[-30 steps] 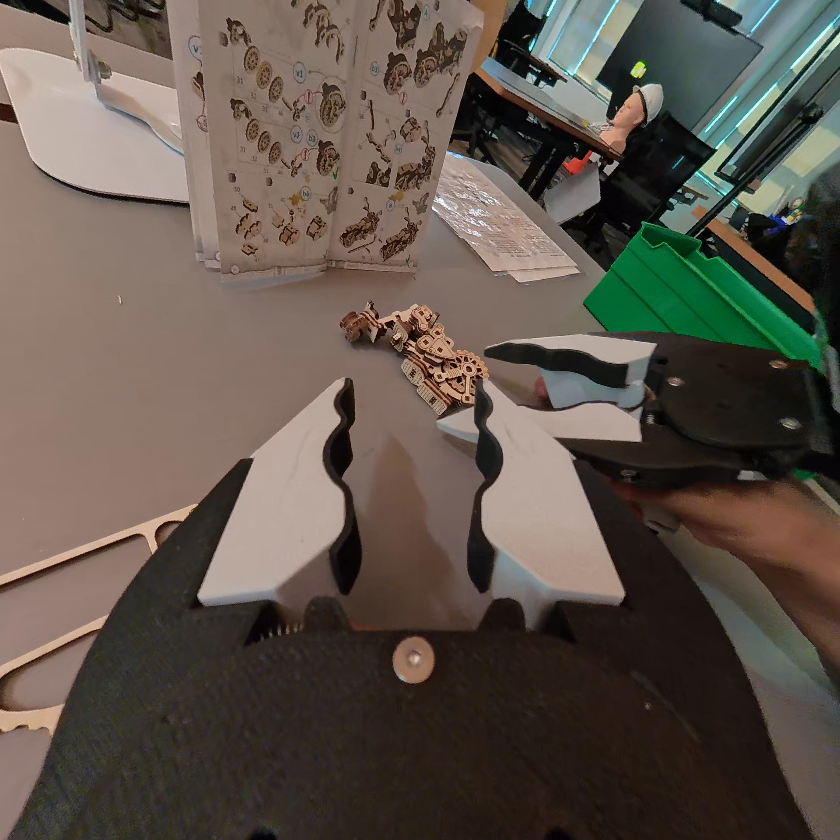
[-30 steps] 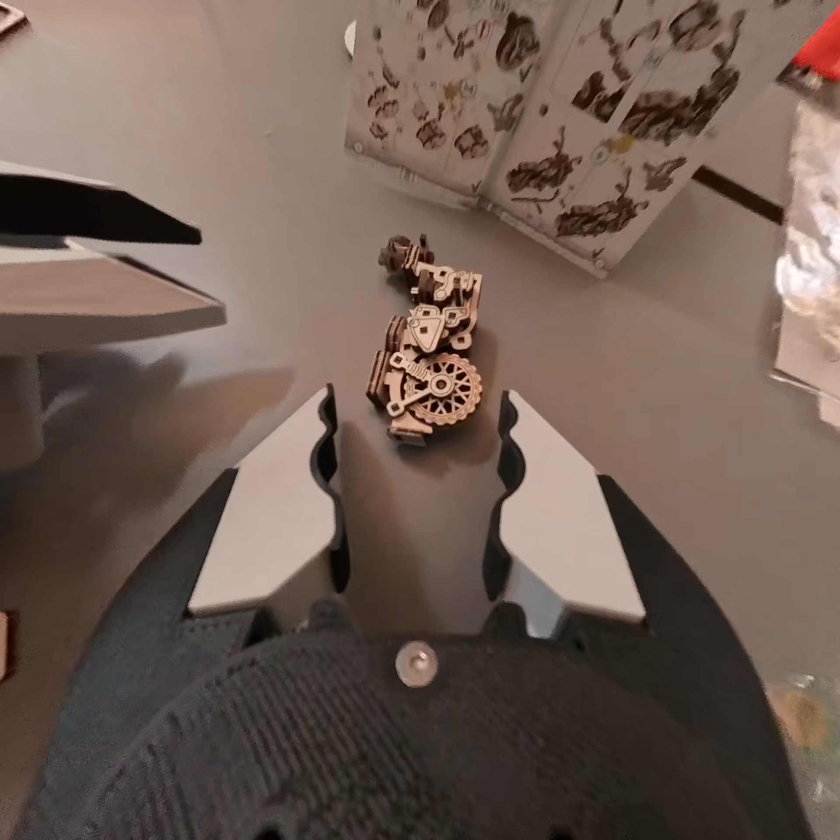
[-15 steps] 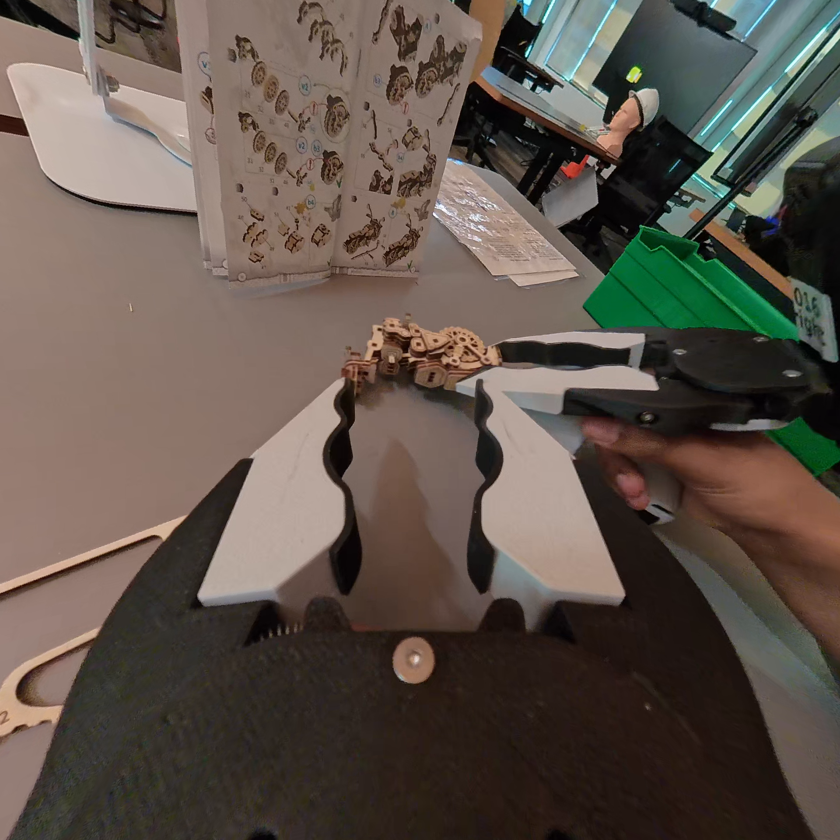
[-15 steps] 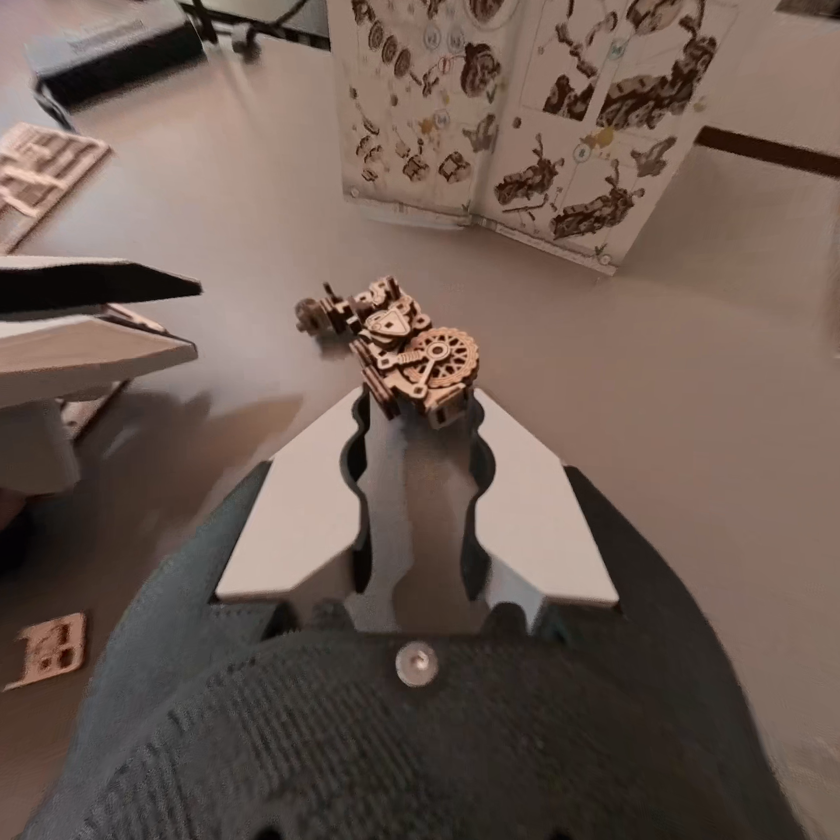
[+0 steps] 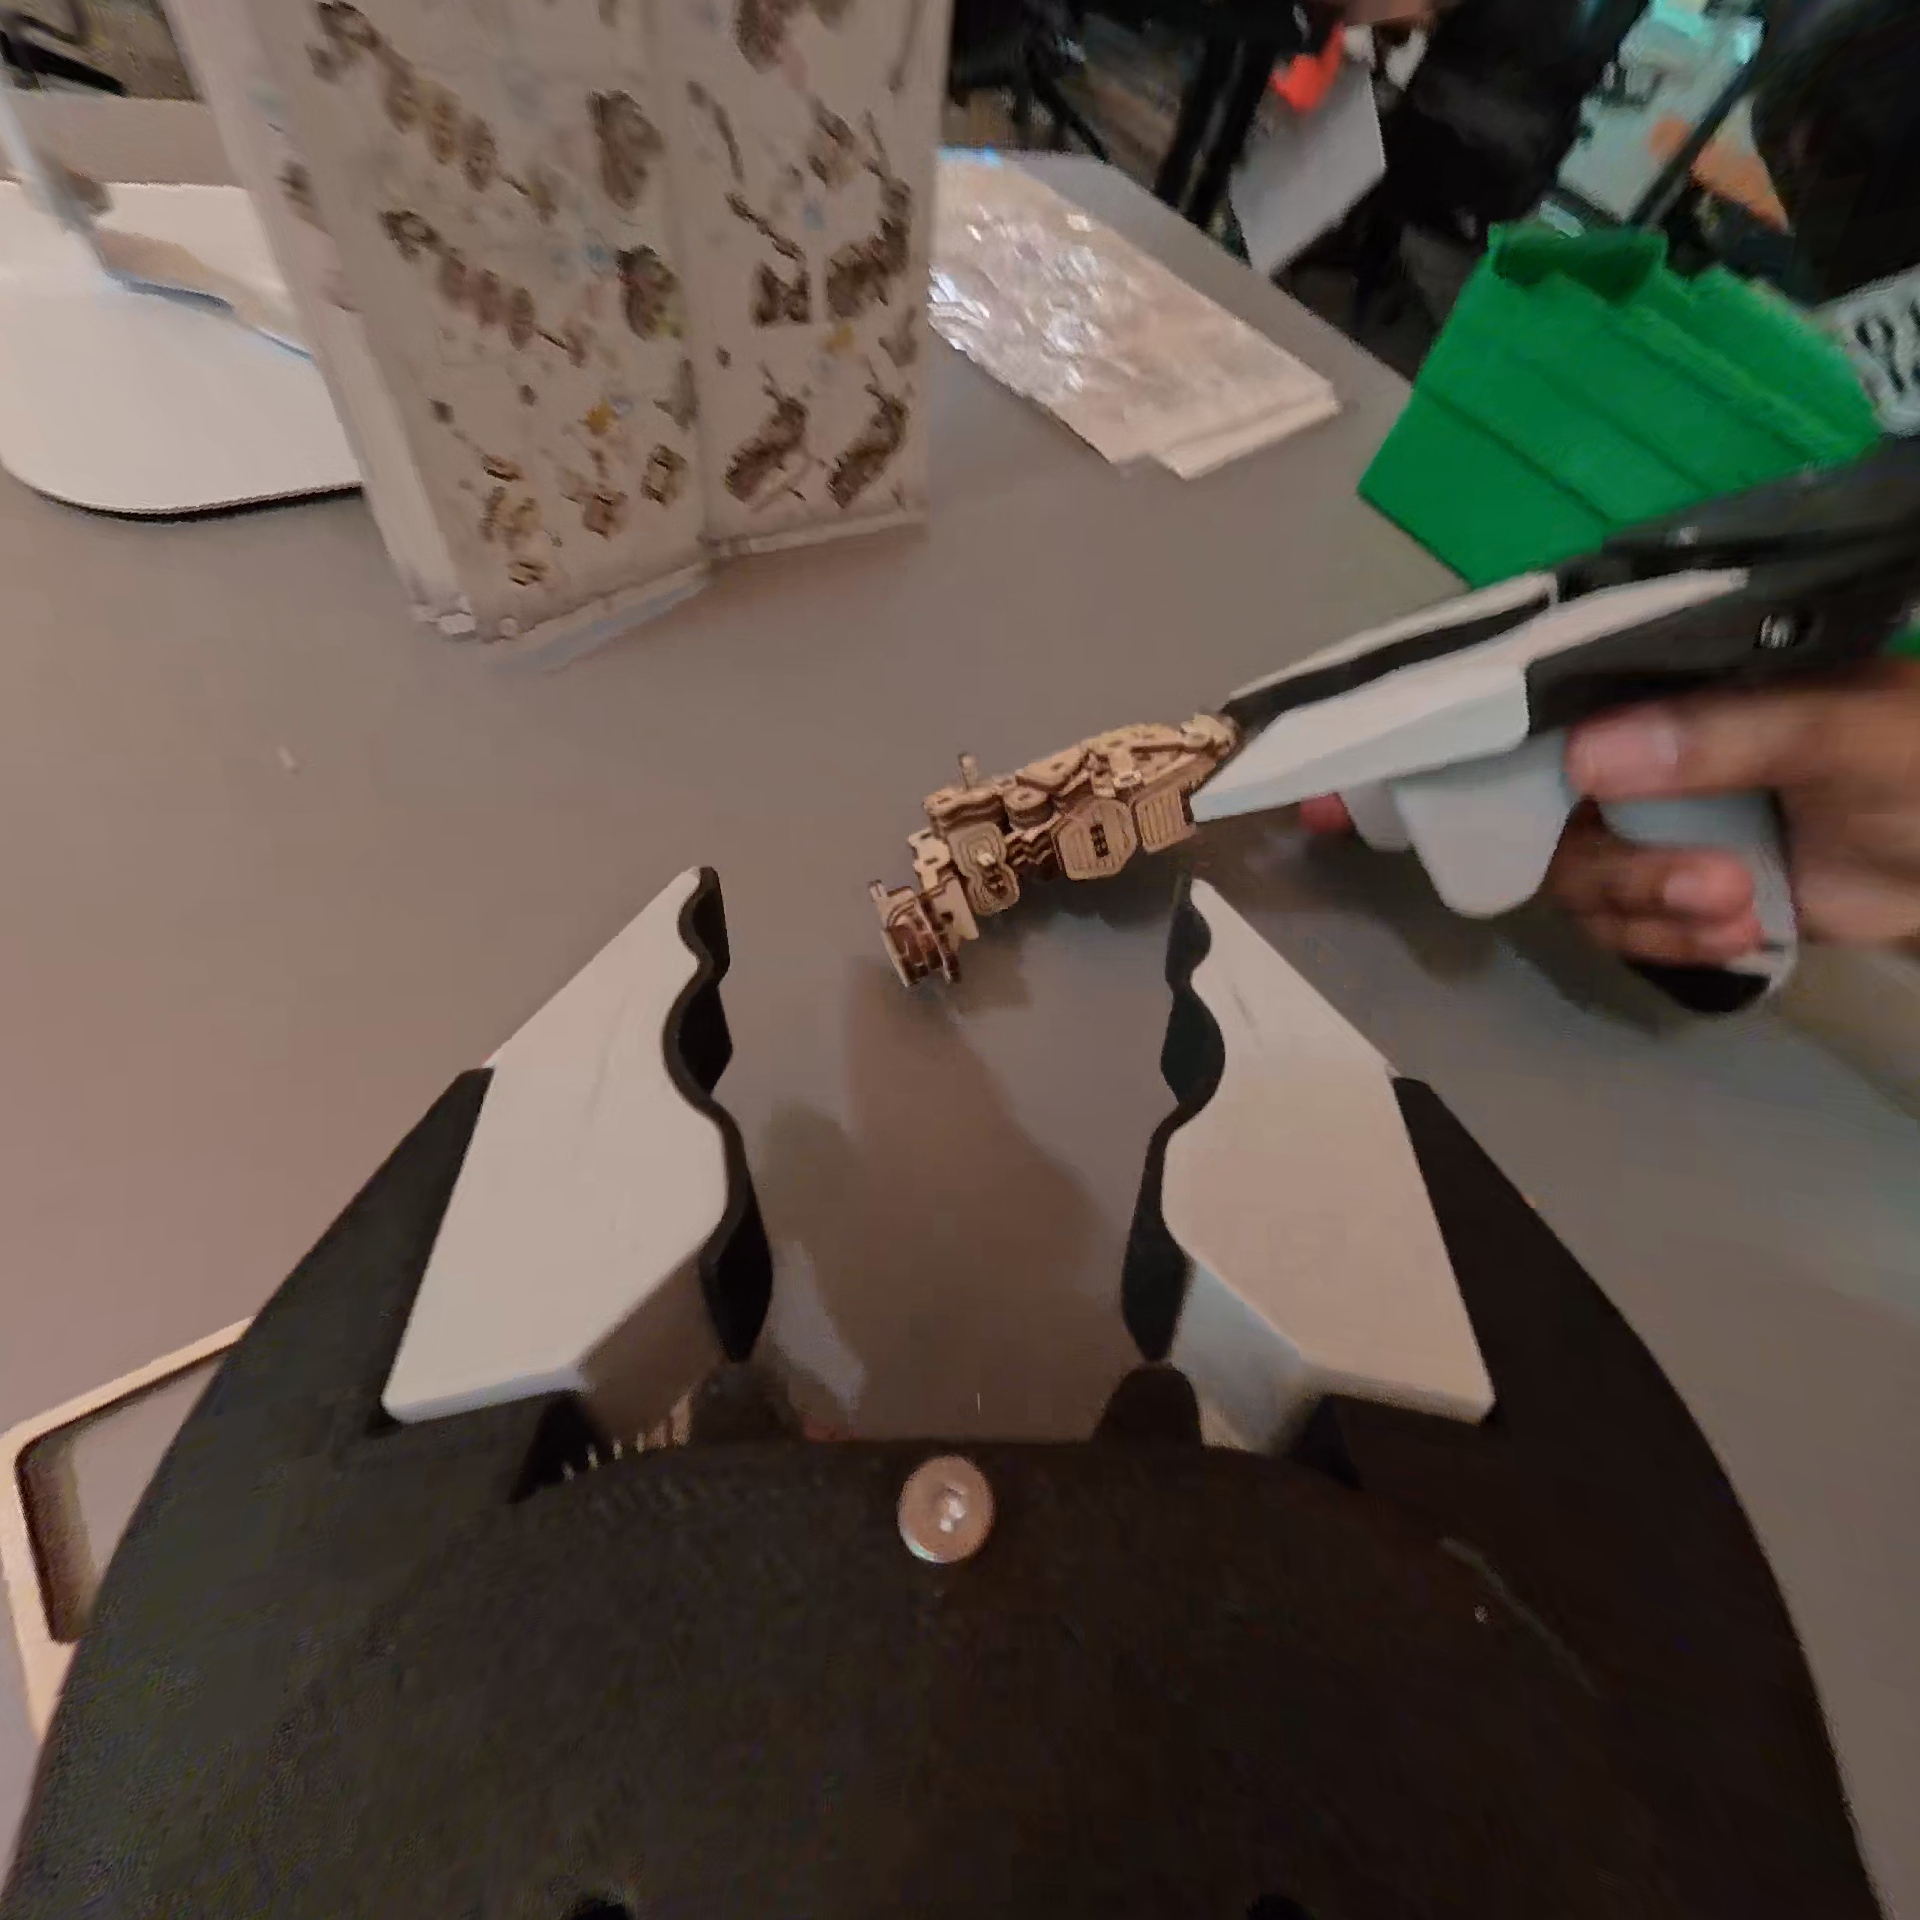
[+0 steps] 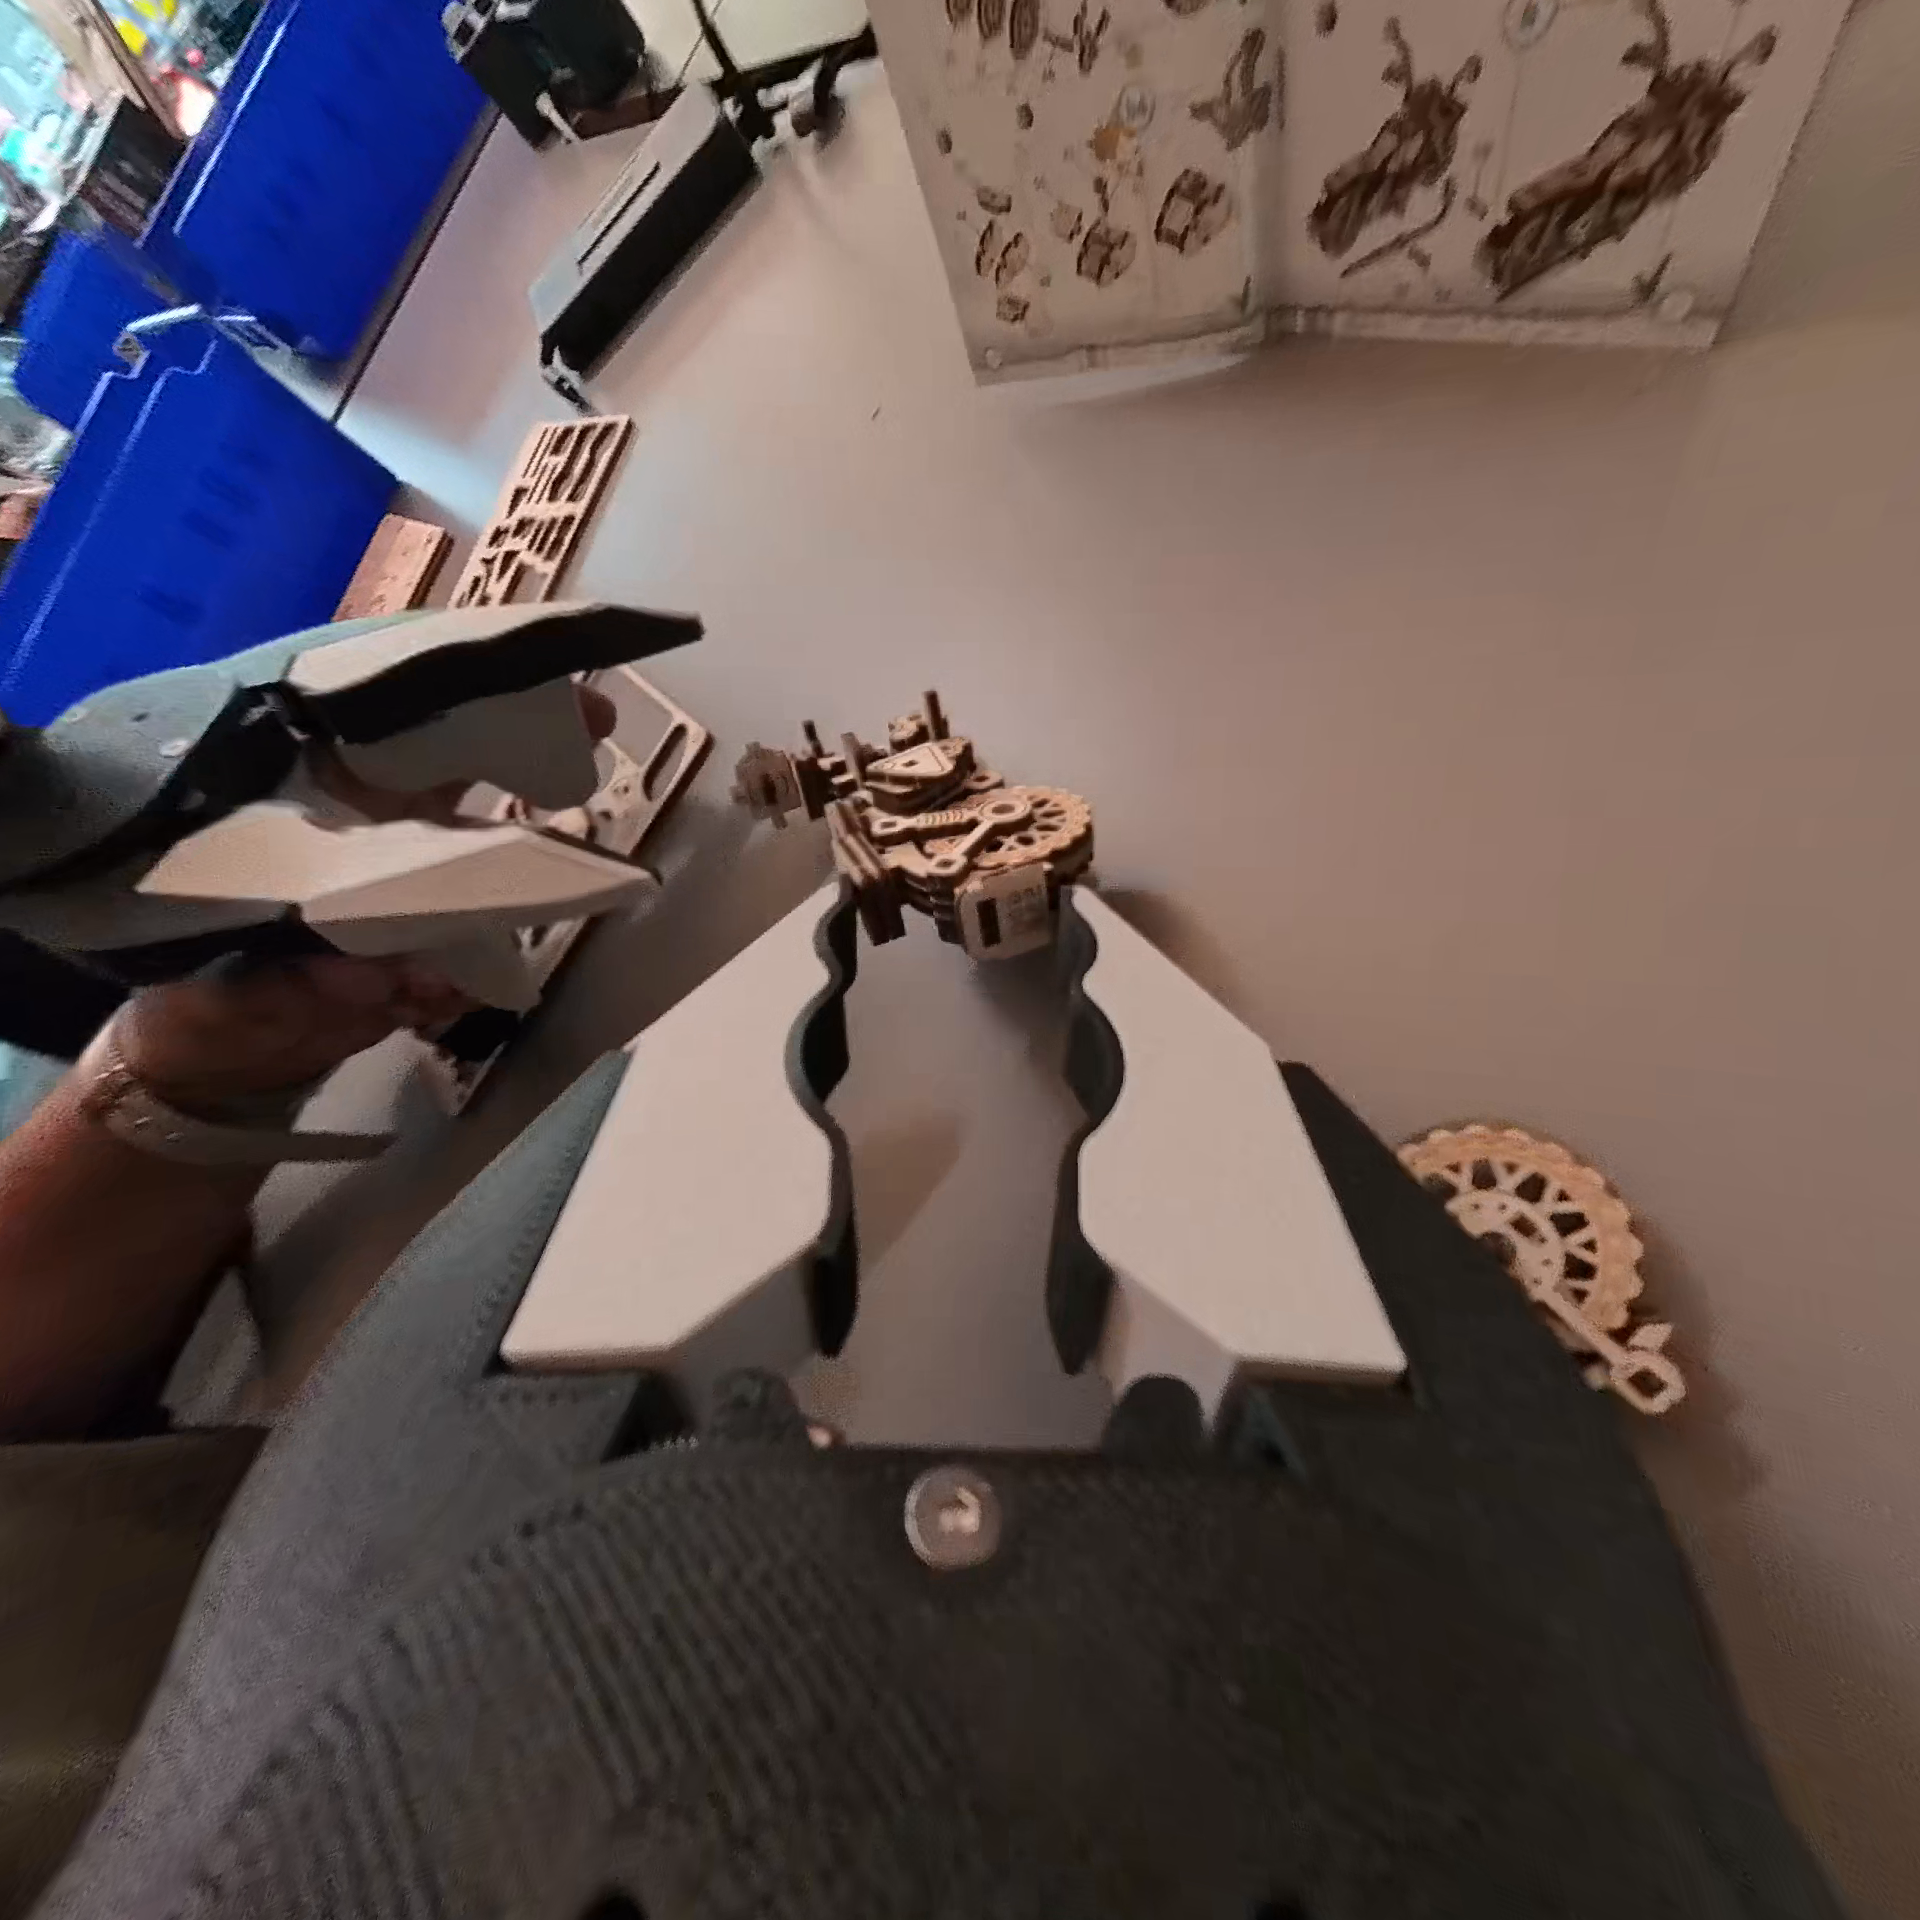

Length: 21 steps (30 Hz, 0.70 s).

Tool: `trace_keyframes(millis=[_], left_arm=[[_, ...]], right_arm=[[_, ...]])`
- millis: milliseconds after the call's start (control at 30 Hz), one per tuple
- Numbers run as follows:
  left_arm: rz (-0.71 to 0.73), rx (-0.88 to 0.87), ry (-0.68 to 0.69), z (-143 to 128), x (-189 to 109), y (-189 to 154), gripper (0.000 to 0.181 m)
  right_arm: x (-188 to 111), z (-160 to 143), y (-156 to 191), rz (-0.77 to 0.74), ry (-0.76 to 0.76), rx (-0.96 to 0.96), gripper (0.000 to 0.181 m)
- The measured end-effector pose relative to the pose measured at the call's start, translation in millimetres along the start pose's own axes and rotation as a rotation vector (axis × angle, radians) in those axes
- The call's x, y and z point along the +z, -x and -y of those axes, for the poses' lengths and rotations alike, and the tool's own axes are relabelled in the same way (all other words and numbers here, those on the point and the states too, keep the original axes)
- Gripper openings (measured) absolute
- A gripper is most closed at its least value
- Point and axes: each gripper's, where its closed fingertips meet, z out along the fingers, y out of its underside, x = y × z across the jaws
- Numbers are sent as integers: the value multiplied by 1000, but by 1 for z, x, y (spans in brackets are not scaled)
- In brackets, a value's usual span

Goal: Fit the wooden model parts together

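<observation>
Pinching wooden model [image 6: 940, 831], right gripper [image 6: 961, 914], left gripper [image 5: 945, 914] spread

Instruction sheet [image 5: 582, 343]: smeared by motion blur, its drawings unreadable.
Gear wheel [image 6: 1538, 1247]: partly hidden behind the right hand-held gripper [image 6: 961, 914].
Wooden frame [image 5: 42, 1496]: cut off by the left edge, partly covered by the left hand-held gripper [image 5: 945, 935].
Wooden model [image 6: 935, 831]: rear end hidden between the right hand-held gripper's fingertips.
Green bin [image 5: 1621, 416]: blurred.
</observation>
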Motion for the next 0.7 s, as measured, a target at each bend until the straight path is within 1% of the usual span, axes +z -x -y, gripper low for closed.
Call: trace_keyframes(millis=[200, 267, 333, 367, 467, 533, 633, 700], left_arm=[[-12, 185, 159, -26, 4, -16, 80], [7, 268, 183, -31, 4, -18, 75], [-23, 310, 198, -35, 3, -27, 64], [-33, 308, 203, -37, 3, -29, 60], [-104, 251, 219, -40, 3, -38, 58], [-135, 203, 228, -41, 4, -40, 50], [-128, 142, 220, -39, 5, -35, 45], [-127, 102, 222, -39, 5, -33, 45]], right_arm=[[-8, -10, 11, 199, 137, 190, 37], [-11, -14, 15, 248, 190, 228, 36], [-13, -17, 16, 273, 231, 244, 35], [-13, -17, 16, 275, 244, 244, 35], [-8, -17, 12, 243, 271, 204, 34], [-2, -16, 8, 219, 276, 175, 35], [5, -8, 10, 231, 255, 181, 39], [6, -4, 10, 227, 249, 162, 41]])
